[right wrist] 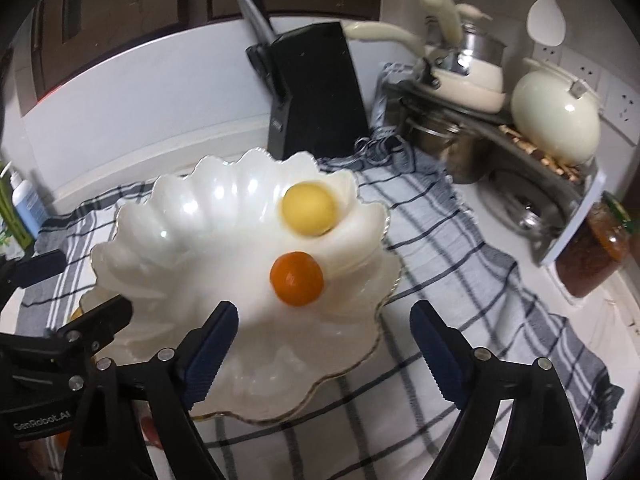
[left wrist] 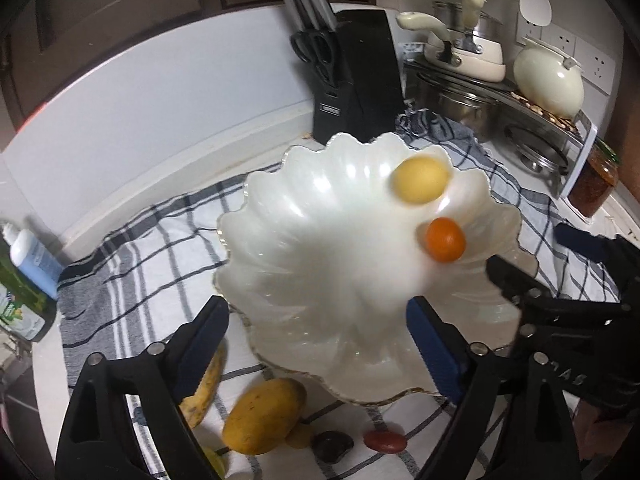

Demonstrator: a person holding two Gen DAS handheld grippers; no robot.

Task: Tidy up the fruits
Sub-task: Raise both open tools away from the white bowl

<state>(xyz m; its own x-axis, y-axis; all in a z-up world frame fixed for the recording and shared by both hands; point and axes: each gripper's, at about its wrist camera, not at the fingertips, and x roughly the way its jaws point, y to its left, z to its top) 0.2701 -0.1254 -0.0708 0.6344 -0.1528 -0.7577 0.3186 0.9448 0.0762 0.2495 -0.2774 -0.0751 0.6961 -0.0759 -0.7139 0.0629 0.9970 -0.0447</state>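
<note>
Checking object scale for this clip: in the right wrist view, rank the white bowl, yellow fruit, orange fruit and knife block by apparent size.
1. white bowl
2. knife block, though it stands farther back
3. yellow fruit and orange fruit: nearly alike, not ranked

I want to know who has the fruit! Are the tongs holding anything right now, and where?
Nothing is held. The left tongs and right tongs both gape empty above the white scalloped glass bowl, where the yellow round fruit and small orange fruit lie.
</note>
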